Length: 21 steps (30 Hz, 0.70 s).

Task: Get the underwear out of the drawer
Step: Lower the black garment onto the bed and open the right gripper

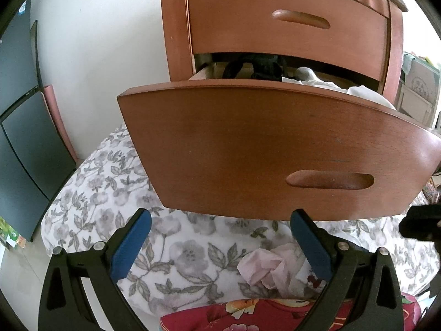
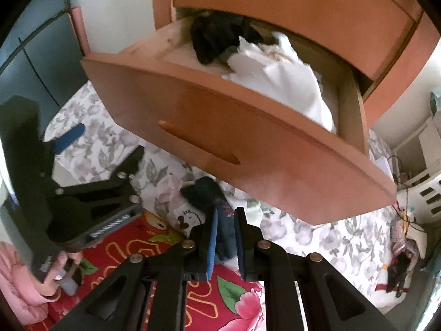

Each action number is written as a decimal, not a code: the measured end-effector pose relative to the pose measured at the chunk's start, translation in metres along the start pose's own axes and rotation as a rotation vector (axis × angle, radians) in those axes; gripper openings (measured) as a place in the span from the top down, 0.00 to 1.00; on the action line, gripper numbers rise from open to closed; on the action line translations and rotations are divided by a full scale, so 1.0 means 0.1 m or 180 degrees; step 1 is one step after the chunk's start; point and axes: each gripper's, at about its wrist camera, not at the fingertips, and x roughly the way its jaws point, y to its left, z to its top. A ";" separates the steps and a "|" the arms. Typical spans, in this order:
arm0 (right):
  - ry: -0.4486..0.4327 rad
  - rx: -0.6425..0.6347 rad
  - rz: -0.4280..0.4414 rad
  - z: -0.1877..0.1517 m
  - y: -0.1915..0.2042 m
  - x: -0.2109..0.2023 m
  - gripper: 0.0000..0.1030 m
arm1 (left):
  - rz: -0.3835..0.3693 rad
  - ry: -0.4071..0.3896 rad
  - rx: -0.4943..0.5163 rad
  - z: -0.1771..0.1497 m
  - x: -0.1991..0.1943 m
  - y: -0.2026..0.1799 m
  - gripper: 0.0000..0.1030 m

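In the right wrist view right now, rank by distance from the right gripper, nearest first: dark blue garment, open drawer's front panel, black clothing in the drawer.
1. Dark blue garment, between the right gripper fingers.
2. Front panel, above, past the fingertips.
3. Black clothing, at the drawer's back.

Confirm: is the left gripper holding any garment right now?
No. In the left wrist view the left gripper stands wide open with nothing between its blue pads, just the floral bedding below.

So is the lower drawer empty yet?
No. The lower drawer is pulled open, with a black garment and white cloth inside.
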 end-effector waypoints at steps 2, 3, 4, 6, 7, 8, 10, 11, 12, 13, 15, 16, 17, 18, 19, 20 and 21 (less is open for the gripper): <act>0.0061 0.0009 -0.0010 -0.02 -0.02 0.06 0.87 | 0.0001 -0.0003 0.0000 0.00 0.00 0.00 0.02; 0.0080 0.0017 -0.0016 -0.03 -0.02 0.09 0.87 | 0.0000 -0.0003 0.0000 0.00 0.00 0.00 0.02; 0.0099 0.0030 -0.0014 -0.04 -0.03 0.11 0.87 | 0.0000 0.0000 0.0002 0.00 0.00 0.00 0.02; 0.0110 0.0050 -0.0003 -0.05 -0.06 0.12 0.87 | -0.0001 0.0011 0.0006 0.01 0.01 0.00 0.02; 0.0113 0.0057 0.0003 -0.04 -0.06 0.13 0.87 | -0.0001 0.0019 0.0008 0.01 0.01 0.00 0.02; 0.0119 0.0069 0.0014 -0.05 -0.07 0.13 0.87 | 0.0002 0.0026 0.0009 0.01 0.01 0.00 0.02; 0.0131 0.0096 0.0029 -0.06 -0.08 0.14 0.87 | 0.0005 0.0022 0.0008 0.01 0.01 0.00 0.02; 0.0137 0.0109 0.0034 -0.06 -0.09 0.14 0.87 | 0.0006 0.0019 0.0008 0.01 0.01 0.00 0.02; 0.0144 0.0121 0.0036 -0.07 -0.07 0.14 0.87 | 0.0008 0.0017 0.0010 0.01 0.01 0.00 0.02; 0.0150 0.0130 0.0041 -0.07 -0.07 0.15 0.86 | 0.0009 0.0019 0.0013 0.00 0.01 0.00 0.02; 0.0161 0.0175 0.0055 -0.08 -0.08 0.16 0.86 | 0.0008 0.0019 0.0009 0.00 0.01 0.00 0.02; 0.0168 0.0199 0.0073 -0.09 -0.08 0.16 0.86 | 0.0008 0.0017 0.0008 0.00 0.01 0.00 0.02; 0.0174 0.0214 0.0090 -0.09 -0.09 0.16 0.86 | 0.0008 0.0017 0.0010 0.00 0.01 0.00 0.02; 0.0175 0.0231 0.0099 -0.09 -0.10 0.16 0.85 | 0.0008 0.0018 0.0010 0.00 0.01 -0.01 0.02; 0.0175 0.0251 0.0095 -0.09 -0.11 0.16 0.83 | 0.0008 0.0018 0.0010 0.00 0.01 0.00 0.02; 0.0179 0.0280 0.0083 -0.09 -0.12 0.17 0.77 | 0.0008 0.0020 0.0009 0.00 0.01 0.00 0.02; 0.0177 0.0297 0.0079 -0.09 -0.13 0.17 0.69 | 0.0007 0.0020 0.0008 0.00 0.01 0.00 0.02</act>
